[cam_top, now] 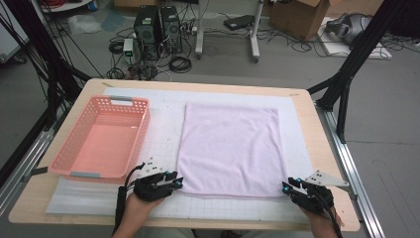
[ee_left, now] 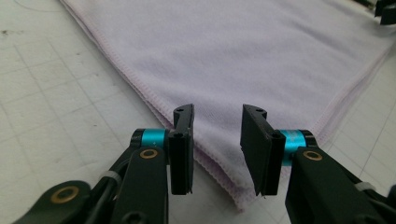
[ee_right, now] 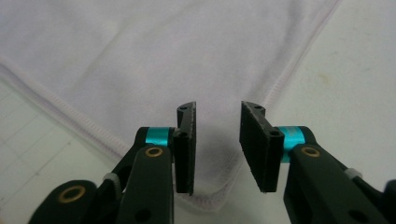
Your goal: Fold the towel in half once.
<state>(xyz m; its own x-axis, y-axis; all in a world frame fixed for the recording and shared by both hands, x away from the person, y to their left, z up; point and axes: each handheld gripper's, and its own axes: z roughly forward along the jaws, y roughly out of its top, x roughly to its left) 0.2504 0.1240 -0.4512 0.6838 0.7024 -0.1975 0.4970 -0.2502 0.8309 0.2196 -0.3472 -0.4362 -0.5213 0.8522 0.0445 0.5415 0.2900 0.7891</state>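
**Two claws at the near corners of the towel**

I hold a claw in each hand; the towel (cam_top: 230, 148) lies flat on the white mat (cam_top: 163, 131), in the middle of the table (cam_top: 317, 134), with the pink basket (cam_top: 101, 139) just beside it on my left, apart from it.

My left claw (cam_top: 174, 182) sits at the towel's near left corner; in the left gripper view the jaws stand spread, with a clear gap between them, and the corner (ee_left: 243, 203) lies beneath that gap; the pads press on nothing. My right claw (cam_top: 286, 187) sits at the near right corner; in the right gripper view the jaws are likewise spread, the corner (ee_right: 205, 203) below them, nothing pinched yet.

The towel looks soft, light and limp; I judge it will sag and drape as soon as I lift it, so one grip alone would let it bunch; a grip at both near corners should keep the edge taut. At the left corner I see stacked hems, so it seems doubled over; the pads should take all layers at once, or the lower one will stay behind. The nap should give fair friction; slipping worries me less than a shallow bite. I would pinch just inside the stitched hem, where the cloth is thickest; nothing here is fragile.
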